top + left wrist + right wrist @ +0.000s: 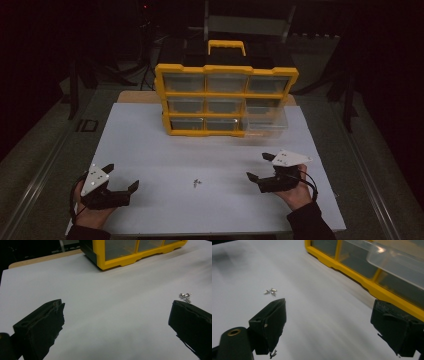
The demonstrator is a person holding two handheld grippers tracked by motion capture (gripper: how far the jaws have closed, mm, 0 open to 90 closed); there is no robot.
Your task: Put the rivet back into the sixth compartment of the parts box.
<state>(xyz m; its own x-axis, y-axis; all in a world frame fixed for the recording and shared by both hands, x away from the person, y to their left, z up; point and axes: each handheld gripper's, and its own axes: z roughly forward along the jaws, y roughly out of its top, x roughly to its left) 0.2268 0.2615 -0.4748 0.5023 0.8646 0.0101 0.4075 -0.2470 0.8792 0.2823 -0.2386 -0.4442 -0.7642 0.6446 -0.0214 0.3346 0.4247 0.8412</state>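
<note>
A small cluster of screws [196,183] lay on the white desk [150,150], roughly midway between the two grippers and just ahead of their fingers. The left gripper [121,178] and the right gripper [259,166] were both held low with fingers spread wide and empty, angled inward toward the screws (probably ready for a pick-up). Beyond the right fingers, one clear drawer [266,120] of the yellow organiser [225,97] was drawn out, presumably to receive the screws.

Shiny metal screws [196,183] on smooth matt white board [150,150]; glossy yellow plastic organizer [226,100] w/ clear drawers.
</note>
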